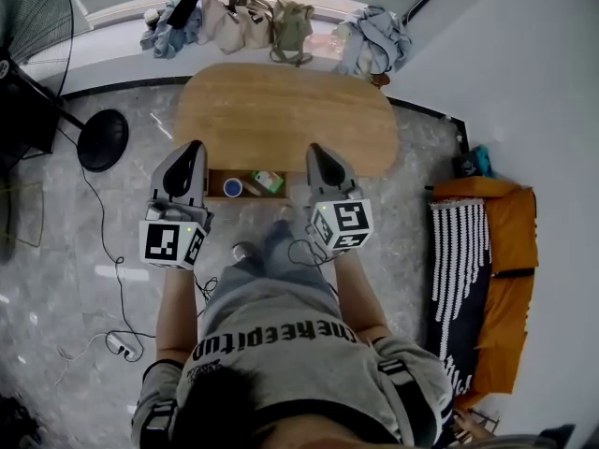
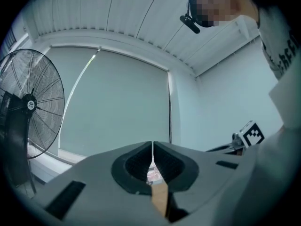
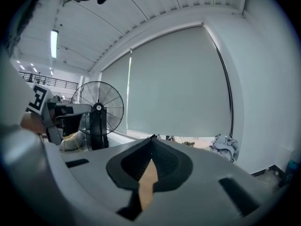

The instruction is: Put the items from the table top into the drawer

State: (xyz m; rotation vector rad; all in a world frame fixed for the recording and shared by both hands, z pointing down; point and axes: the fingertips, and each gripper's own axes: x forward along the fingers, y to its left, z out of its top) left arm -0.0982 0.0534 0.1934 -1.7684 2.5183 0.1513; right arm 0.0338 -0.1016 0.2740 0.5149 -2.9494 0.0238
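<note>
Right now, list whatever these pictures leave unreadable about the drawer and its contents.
1. Drawer: head view; the table top covers its back, and the left tool overlaps its left end.
2. Blue round item and green item: head view; too small to identify.
3. Gripper views: aimed level at the window blind; the bodies of the left tool and the right tool hide the drawer. Only a wood sliver shows between shut jaws.
</note>
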